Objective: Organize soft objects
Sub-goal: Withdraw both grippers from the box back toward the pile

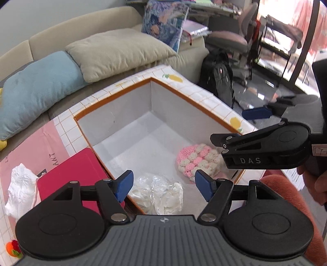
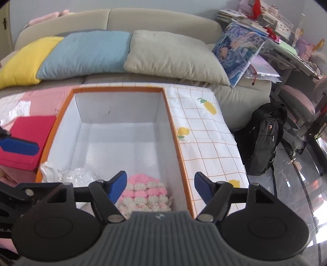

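Both grippers hang over the open box, tilted down into it. Left gripper [image 1: 164,185]: blue pads spread wide, nothing between them; directly below lies a crumpled clear plastic bundle [image 1: 161,196] on the box floor, against the near wall. Right gripper [image 2: 160,186]: pads likewise parted and empty, no contact with anything; beneath it sits the pink-and-white crocheted piece [image 2: 144,194], resting on the floor of the box in the near right corner. The two soft items lie near each other but apart. The box [image 1: 130,92] is white inside with an orange rim, the rest of its floor bare. It stands on a table cover [image 2: 206,139] with a grid pattern and yellow fruit prints. To the left of the box, just beside its wall, lies a red flat pad [image 1: 77,174], and further left a crumpled white tissue [image 1: 19,184]. Beyond the table runs a beige sofa [image 2: 163,18] with a yellow cushion [image 2: 22,63], a blue cushion [image 2: 85,55] and a beige cushion [image 2: 173,57] in a row. A black backpack [image 2: 263,139] stands on the floor to the right.
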A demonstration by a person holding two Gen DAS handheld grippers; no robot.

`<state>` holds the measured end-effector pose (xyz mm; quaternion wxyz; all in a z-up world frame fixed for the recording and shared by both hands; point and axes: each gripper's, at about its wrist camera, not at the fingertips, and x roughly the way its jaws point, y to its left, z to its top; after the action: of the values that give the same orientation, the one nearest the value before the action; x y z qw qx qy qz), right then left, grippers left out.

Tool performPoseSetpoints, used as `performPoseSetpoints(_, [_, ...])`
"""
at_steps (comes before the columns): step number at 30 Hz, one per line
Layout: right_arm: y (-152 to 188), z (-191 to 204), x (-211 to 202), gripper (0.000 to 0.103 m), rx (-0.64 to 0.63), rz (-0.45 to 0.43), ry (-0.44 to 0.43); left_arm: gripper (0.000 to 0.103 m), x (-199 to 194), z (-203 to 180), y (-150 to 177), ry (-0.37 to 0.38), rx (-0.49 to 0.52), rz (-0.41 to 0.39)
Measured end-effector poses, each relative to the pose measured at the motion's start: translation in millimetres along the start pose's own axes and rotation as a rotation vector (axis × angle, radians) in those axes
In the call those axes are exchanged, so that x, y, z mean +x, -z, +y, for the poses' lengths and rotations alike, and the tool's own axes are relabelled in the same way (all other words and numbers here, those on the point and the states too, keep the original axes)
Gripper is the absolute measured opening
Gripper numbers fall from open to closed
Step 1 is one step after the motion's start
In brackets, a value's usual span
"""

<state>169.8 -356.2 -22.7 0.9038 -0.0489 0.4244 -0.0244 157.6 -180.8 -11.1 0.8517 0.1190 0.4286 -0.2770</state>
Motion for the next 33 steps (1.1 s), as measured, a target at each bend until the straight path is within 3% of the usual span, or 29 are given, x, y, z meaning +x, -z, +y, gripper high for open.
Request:
performPoseSetpoints(10, [22, 11, -53, 0.075, 0.179, -0.136, -0.077, 0.081, -62, 24, 41, -0.009, -0.099, -0.198])
performPoseSetpoints(14, [37, 28, -62, 0.077, 0.258, -0.153, -0.129, 0.081, -81, 42, 63, -0.072, -0.180, -0.229])
performPoseSetpoints(18, [50, 52, -61, 0.080, 0.313, -0.117, -0.198, 0.081, -93, 62, 88, -0.125, -0.284, -0.231])
performPoseSetpoints(28, [68, 129, -63, 0.081, 0.128, -0.012, -0.292, 0.080, -109, 100, 157, -0.191, -0.485, -0.152])
performPoseSetpoints(33, [70, 153, -65, 0.084, 0.035, 0.007, -0.299, 0.081, -118, 118, 177, -0.213, -0.580, -0.166])
